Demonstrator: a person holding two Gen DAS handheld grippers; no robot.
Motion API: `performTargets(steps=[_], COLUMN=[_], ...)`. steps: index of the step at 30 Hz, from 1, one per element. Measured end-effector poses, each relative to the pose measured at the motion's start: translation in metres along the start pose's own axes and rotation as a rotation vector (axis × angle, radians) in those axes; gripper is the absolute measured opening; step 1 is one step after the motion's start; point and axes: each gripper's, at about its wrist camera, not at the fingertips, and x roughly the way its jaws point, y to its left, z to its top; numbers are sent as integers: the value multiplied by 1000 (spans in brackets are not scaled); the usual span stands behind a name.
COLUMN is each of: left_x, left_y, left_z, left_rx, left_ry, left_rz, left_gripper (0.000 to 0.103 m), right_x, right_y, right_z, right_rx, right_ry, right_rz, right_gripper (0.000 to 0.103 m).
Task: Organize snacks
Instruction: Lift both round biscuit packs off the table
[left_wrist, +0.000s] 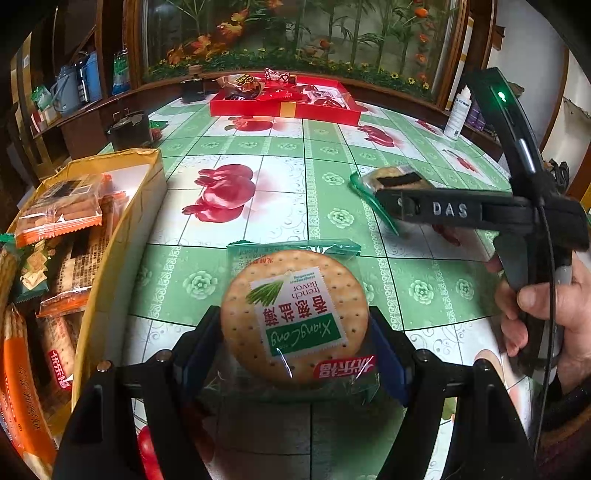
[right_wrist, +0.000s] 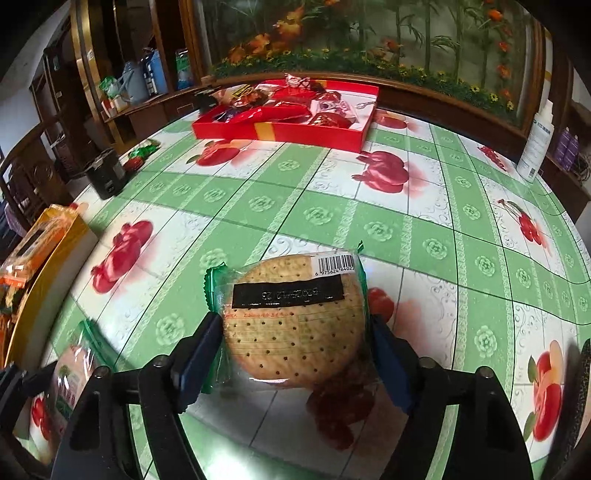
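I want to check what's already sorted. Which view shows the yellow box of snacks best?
The left wrist view: the yellow box fills its left side, open, with orange packets visible inside. The right wrist view catches only one corner of it at the left edge.

My counter wears a green-and-white checked oilcloth printed with red fruit. At the far side a wood-framed panel shows bamboo and orange flowers. Dark wooden shelves stand far left, a white wall right.
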Motion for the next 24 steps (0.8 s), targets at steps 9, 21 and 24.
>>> performTargets(steps=[9, 21, 24], left_x=[-13, -38, -40], left_y=[2, -7, -10], left_z=[1, 1, 1], left_rx=[-13, 35, 51], left_ry=[-81, -239, -251], left_rz=[17, 132, 141], left_gripper=[75, 76, 76], right_x=[-45, -92, -92], right_y=[4, 31, 34], right_z=[-8, -18, -19], right_rx=[39, 63, 50], right_ry=[-74, -187, -187], right_rz=[29, 105, 101], right_gripper=[80, 80, 80])
